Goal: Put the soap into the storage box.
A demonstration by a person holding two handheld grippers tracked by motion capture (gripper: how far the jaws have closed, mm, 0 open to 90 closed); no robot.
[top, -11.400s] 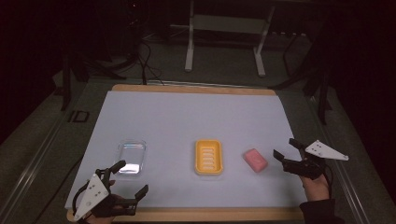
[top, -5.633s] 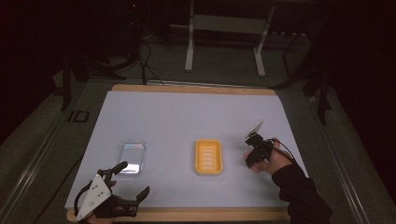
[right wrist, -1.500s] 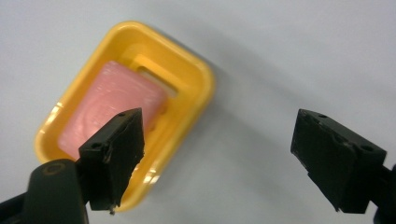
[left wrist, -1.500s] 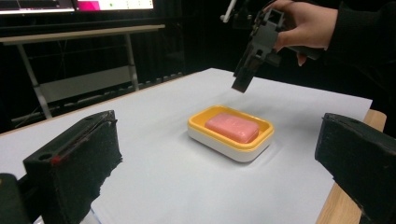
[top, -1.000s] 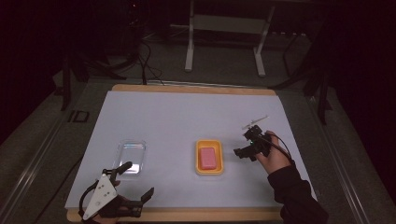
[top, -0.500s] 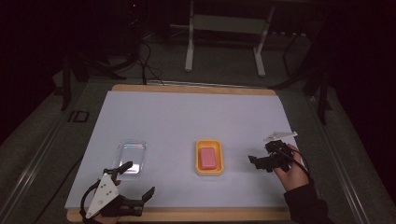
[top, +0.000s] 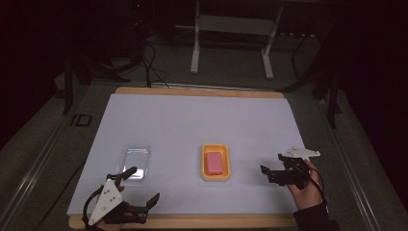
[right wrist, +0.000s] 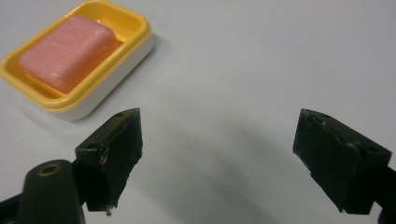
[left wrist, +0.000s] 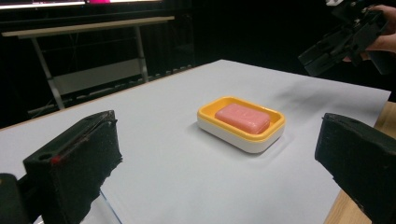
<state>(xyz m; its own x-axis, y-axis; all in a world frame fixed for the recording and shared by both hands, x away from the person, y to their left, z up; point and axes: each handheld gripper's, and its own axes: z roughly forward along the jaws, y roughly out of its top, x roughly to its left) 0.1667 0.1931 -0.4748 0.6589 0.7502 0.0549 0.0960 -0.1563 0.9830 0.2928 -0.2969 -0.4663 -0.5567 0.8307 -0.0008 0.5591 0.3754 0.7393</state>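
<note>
Right gripper (top: 272,169), held in a hand at the table's right side, has its two black jaws spread wide with nothing between them; it hangs just above bare white tabletop. Its own view shows the jaws far apart over the surface, with a yellow soap dish (right wrist: 135,35) up and to the left, apart from the jaws. A pink soap bar (right wrist: 70,51) lies flat inside the dish.

Left gripper (top: 144,187) sits at the near left corner, jaws also wide apart and holding nothing. Just beyond it lies a clear plastic lid (top: 135,161), flat on the table. From the left gripper view, the dish (left wrist: 243,135) and the bar (left wrist: 243,117) sit ahead between the jaws but well beyond them, and the right gripper (left wrist: 327,49) hangs in the air past them.

From above, the dish (top: 215,175) rests near the middle of the table's near half, between lid and right gripper, with the bar (top: 214,162) in it.

White sheet (top: 192,120) covers the table; a wooden edge (top: 197,90) shows at the far and near sides. The far half of the sheet is open. Beyond it the room is dark, with a grey floor, a white metal table frame (top: 231,43) and loose cables (top: 151,62).
</note>
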